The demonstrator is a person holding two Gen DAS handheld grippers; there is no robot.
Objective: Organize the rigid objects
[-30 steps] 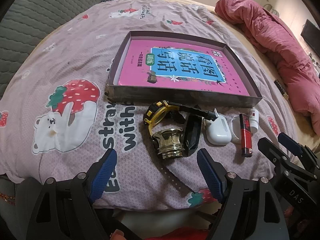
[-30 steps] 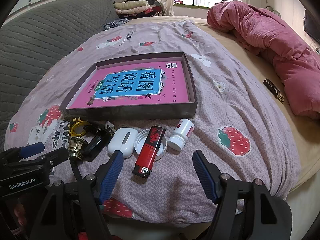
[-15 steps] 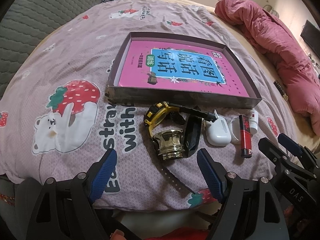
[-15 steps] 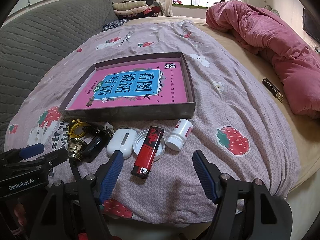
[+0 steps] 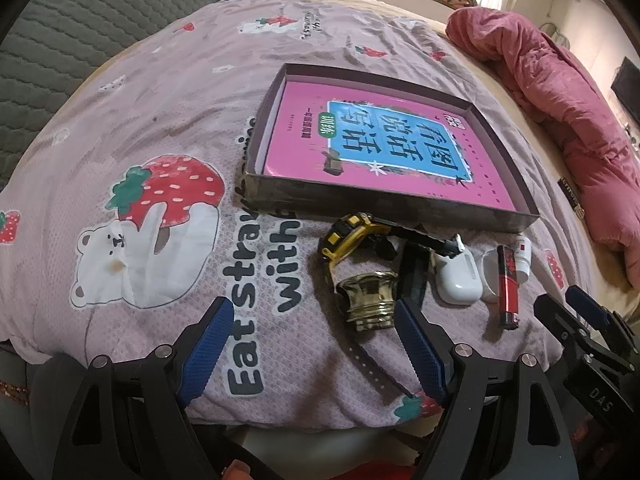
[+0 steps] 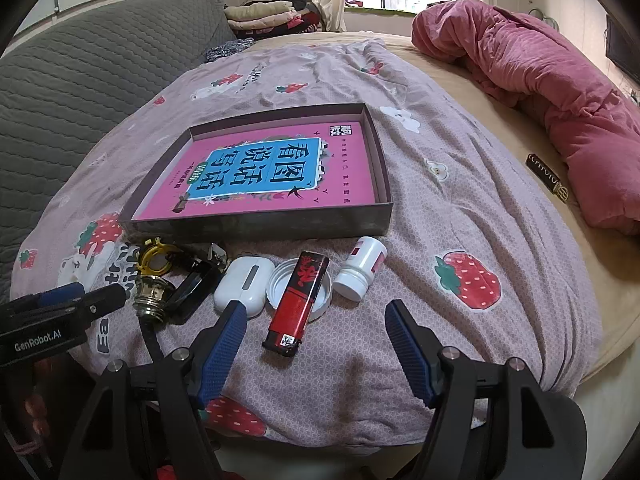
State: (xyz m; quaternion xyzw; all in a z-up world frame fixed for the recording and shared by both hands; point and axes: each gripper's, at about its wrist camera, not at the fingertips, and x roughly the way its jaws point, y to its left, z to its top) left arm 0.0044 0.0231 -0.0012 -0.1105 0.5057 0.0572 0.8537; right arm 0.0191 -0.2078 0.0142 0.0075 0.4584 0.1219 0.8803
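Little has shifted since a second ago: both grippers hover in nearly the same spots at the near edge of the bed, and the row of small items lies as before. The left gripper (image 5: 308,344) is spread wide with nothing between its blue pads, as is the right gripper (image 6: 316,344). On the strawberry-print bedspread (image 6: 460,216) sits a shallow box (image 6: 256,226) holding a pink book (image 6: 264,176). Just in front of the box's near wall, from the left, lie a yellow tape measure (image 5: 346,236), a brass fitting (image 5: 370,300) standing on its wide end, a glossy black object (image 6: 194,290) touching it, a white case (image 6: 244,282), a white lid (image 6: 322,292) with a red-and-black lighter (image 6: 298,300) lying across it, and a small white bottle (image 6: 360,268) tipped on its side. A dark strap (image 5: 372,364) trails from under the fitting toward the bed's edge. A rumpled pink quilt (image 6: 540,84) lies well apart on the right.
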